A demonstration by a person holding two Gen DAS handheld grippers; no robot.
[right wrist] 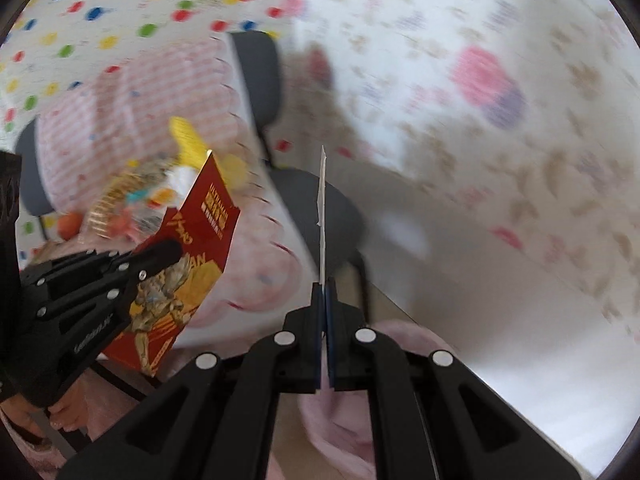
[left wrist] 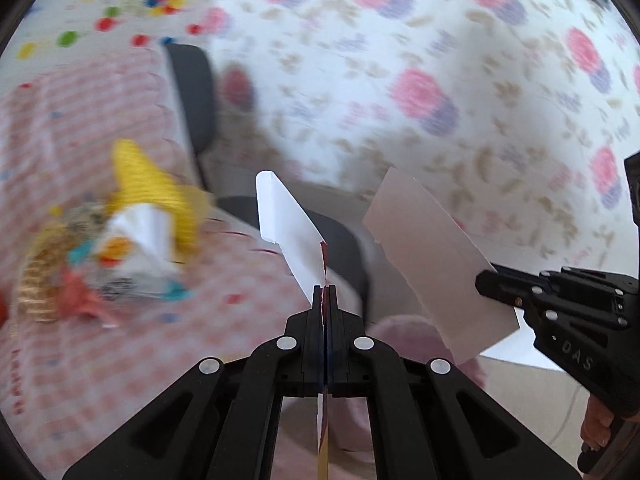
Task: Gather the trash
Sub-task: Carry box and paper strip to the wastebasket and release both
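My left gripper is shut on a torn piece of card, white on the side facing this camera. The right wrist view shows the same gripper at the left, and the card's other side is red with gold print. My right gripper is shut on a second card piece, seen edge-on as a thin white strip. In the left wrist view that piece shows as a pale flat sheet, held by the right gripper. A blurred trash pile of yellow and coloured wrappers lies to the left, also visible as the pile.
The trash sits on a pink checked cover over a dark grey chair. A flower-print cloth fills the right side and a polka-dot cloth the upper left. Pink fuzzy fabric lies close below the grippers. A hand holds the right gripper.
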